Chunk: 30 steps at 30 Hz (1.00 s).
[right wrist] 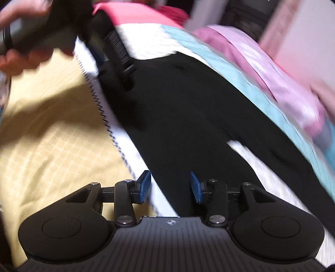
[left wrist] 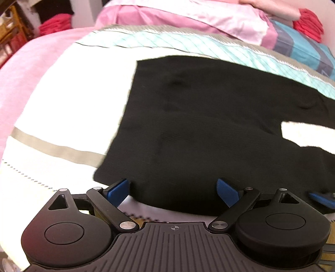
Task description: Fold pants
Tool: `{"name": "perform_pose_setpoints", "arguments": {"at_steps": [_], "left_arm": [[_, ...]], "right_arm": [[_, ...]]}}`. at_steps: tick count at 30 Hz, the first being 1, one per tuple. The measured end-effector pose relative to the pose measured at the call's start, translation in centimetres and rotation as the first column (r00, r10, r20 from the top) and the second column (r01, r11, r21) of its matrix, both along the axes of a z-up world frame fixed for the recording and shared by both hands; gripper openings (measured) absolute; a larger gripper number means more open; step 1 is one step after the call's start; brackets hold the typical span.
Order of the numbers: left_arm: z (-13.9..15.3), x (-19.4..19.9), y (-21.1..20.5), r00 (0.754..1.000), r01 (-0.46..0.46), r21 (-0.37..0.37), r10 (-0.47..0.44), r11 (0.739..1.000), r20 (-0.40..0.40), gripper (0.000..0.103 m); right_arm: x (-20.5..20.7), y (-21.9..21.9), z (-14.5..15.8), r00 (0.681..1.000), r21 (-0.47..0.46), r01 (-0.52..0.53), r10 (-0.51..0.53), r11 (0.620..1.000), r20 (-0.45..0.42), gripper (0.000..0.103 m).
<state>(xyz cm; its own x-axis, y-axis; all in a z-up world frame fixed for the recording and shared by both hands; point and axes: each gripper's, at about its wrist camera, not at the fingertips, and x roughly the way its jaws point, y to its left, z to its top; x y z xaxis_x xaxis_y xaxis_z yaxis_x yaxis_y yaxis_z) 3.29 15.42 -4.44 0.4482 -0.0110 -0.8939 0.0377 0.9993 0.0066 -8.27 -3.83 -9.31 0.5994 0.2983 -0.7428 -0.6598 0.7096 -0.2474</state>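
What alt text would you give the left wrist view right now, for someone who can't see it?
Black pants lie spread flat on a white, teal-striped blanket over a bed, legs splitting apart toward the right. The left gripper hangs open over the near edge of the pants, gripping nothing. Pink bedding is piled behind.

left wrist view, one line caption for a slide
Open left gripper above black pants spread flat on a bed blanket.
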Motion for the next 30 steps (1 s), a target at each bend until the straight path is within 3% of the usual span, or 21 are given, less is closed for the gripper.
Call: {"name": "perform_pose_setpoints", "arguments": {"at_steps": [2, 3, 4, 5, 8, 10, 12, 14, 16, 17, 21, 25, 26, 27, 29, 30], "left_arm": [[0.3, -0.3, 0.9, 1.000, -0.020, 0.009, 0.020, 1.000, 0.003, 0.103], [0.3, -0.3, 1.2, 1.000, -0.031, 0.013, 0.031, 0.999, 0.000, 0.103], [0.3, -0.4, 1.6, 0.999, -0.044, 0.016, 0.044, 0.999, -0.002, 0.103], [0.3, -0.7, 2.1, 0.998, -0.063, 0.016, 0.063, 0.998, -0.006, 0.103], [0.3, -1.5, 3.4, 0.995, -0.103, -0.003, 0.102, 0.995, -0.010, 0.103], [0.1, -1.9, 4.2, 0.991, -0.130, -0.017, 0.130, 0.991, -0.011, 0.103], [-0.3, -1.9, 4.6, 0.988, -0.151, -0.014, 0.151, 0.988, -0.025, 0.103], [-0.1, -2.0, 5.4, 0.985, -0.173, -0.015, 0.173, 0.985, -0.024, 0.103], [0.4, -2.4, 5.9, 0.982, -0.189, -0.016, 0.189, 0.982, -0.005, 0.103], [0.7, -2.6, 6.2, 0.980, -0.201, -0.007, 0.201, 0.980, 0.003, 0.103], [1.5, -3.7, 8.0, 0.964, -0.266, 0.008, 0.266, 0.964, 0.019, 0.103], [1.8, -5.0, 9.3, 0.951, -0.308, 0.028, 0.308, 0.951, 0.025, 0.103], [1.8, -5.3, 9.6, 0.949, -0.316, 0.035, 0.316, 0.948, 0.024, 0.103], [1.8, -5.8, 10.0, 0.945, -0.327, 0.042, 0.327, 0.944, 0.024, 0.103], [1.9, -6.5, 10.6, 0.938, -0.346, 0.046, 0.346, 0.937, 0.026, 0.103], [2.0, -6.9, 11.0, 0.934, -0.358, 0.046, 0.357, 0.933, 0.027, 0.103]], "right_arm": [[1.9, 1.2, -0.9, 1.000, 0.015, 0.009, -0.009, 1.000, 0.024, 0.046], [2.9, 1.3, -0.9, 0.999, 0.045, 0.036, -0.037, 0.998, 0.007, 0.038], [3.7, 1.3, -0.6, 0.996, 0.095, 0.080, -0.075, 0.992, -0.052, 0.019], [4.1, 1.6, -0.2, 0.988, 0.129, 0.116, -0.100, 0.985, -0.121, 0.010], [0.6, 1.8, 1.3, 0.988, 0.146, -0.007, 0.029, 0.989, -0.149, 0.010], [0.0, 1.8, 1.0, 0.991, 0.117, -0.045, 0.060, 0.992, -0.122, 0.010], [1.3, 1.5, 1.7, 0.987, 0.127, -0.035, 0.053, 0.991, -0.149, 0.015], [2.1, 1.6, 3.0, 0.989, 0.196, -0.027, 0.054, 0.980, -0.138, 0.020], [3.3, 2.0, 3.8, 0.992, 0.243, -0.065, 0.090, 0.968, -0.093, 0.033], [3.9, 2.8, 3.7, 0.992, 0.245, -0.080, 0.102, 0.966, -0.080, 0.046], [5.8, 7.9, 2.6, 0.983, 0.232, -0.161, 0.178, 0.959, -0.053, 0.048], [8.2, 12.8, 0.4, 0.968, 0.241, -0.199, 0.229, 0.950, -0.105, 0.051], [9.1, 13.0, 0.4, 0.974, 0.270, -0.165, 0.200, 0.949, -0.109, 0.039], [10.3, 13.3, 0.5, 0.977, 0.297, -0.098, 0.149, 0.950, -0.154, 0.013], [11.2, 13.7, 0.7, 0.962, 0.365, -0.010, 0.109, 0.931, -0.252, 0.012], [10.6, 14.6, 0.8, 0.959, 0.361, -0.050, 0.145, 0.931, -0.242, 0.012]]}}
